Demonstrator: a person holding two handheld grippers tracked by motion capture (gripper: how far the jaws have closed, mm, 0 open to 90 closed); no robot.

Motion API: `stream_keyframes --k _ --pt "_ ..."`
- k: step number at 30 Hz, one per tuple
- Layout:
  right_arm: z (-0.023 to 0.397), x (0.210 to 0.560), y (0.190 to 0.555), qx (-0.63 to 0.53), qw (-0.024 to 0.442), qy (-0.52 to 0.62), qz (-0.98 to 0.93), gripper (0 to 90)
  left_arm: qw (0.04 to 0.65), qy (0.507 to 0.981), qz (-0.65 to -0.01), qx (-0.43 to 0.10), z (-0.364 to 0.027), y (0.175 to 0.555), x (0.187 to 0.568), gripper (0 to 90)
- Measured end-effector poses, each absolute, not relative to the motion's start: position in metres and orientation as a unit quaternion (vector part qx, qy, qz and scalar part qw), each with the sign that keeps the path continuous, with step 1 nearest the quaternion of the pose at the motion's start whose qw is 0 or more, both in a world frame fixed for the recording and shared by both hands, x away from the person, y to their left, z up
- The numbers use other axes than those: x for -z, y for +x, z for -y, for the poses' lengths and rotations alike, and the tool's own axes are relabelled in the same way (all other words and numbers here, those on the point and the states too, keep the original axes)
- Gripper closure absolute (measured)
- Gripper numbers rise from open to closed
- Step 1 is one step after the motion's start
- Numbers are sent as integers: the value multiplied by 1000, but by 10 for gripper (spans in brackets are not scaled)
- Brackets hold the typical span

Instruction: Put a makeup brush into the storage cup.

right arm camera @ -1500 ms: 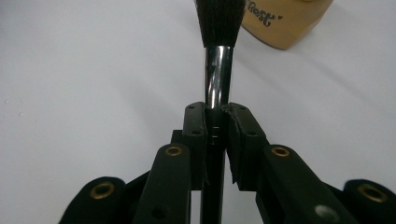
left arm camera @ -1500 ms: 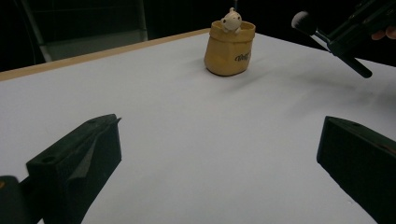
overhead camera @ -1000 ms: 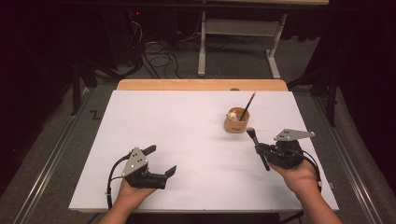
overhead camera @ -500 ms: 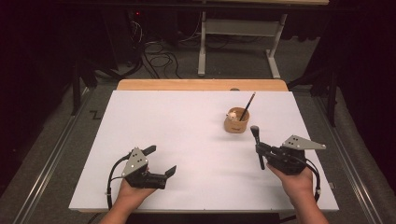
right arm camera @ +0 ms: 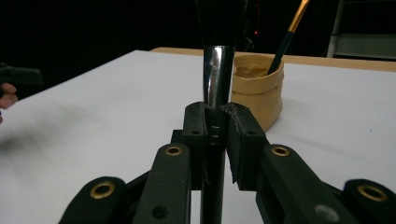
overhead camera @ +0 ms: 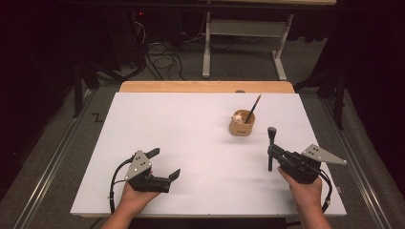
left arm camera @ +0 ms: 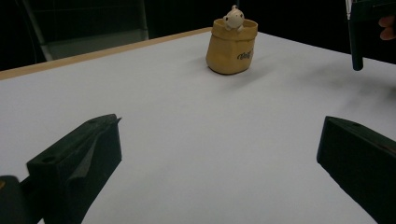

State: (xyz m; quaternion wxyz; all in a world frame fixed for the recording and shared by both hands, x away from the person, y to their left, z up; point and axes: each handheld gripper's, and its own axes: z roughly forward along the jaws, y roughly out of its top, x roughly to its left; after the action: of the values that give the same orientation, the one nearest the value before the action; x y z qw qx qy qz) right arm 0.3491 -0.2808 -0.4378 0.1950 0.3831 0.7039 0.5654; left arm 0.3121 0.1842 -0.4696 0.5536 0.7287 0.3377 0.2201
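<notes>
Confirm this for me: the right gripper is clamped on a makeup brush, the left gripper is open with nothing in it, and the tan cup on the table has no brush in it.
One detail is wrong. The tan cup isn't without a brush: a thin brush stands in it, as the high view shows. The rest holds: the right gripper is clamped on the makeup brush, and the left gripper is open with nothing between its jaws.

Bright overhead light floods the white rectangular tabletop (overhead camera: 191,143); surroundings sink into darkness, shadows lie soft and faint, and both gripper views' nearest parts blur.
</notes>
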Motion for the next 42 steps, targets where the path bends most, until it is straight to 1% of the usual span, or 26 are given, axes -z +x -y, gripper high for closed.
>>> stream_keyframes --k 4,9,18,29,42 --pt "284 437 348 -579 202 380 -693 797 553 730 -337 -220 -184 312 470 6" --pt "285 435 345 -590 229 378 -676 798 554 729 -337 -219 -184 312 470 6" --pt "283 431 347 -606 244 368 -662 797 554 729 -337 -218 -185 312 470 6" --pt "267 430 360 -590 235 362 -682 797 556 727 -340 -218 -186 312 470 6" --pt "256 413 374 -588 252 350 -684 796 557 725 -340 -220 -187 311 469 6"
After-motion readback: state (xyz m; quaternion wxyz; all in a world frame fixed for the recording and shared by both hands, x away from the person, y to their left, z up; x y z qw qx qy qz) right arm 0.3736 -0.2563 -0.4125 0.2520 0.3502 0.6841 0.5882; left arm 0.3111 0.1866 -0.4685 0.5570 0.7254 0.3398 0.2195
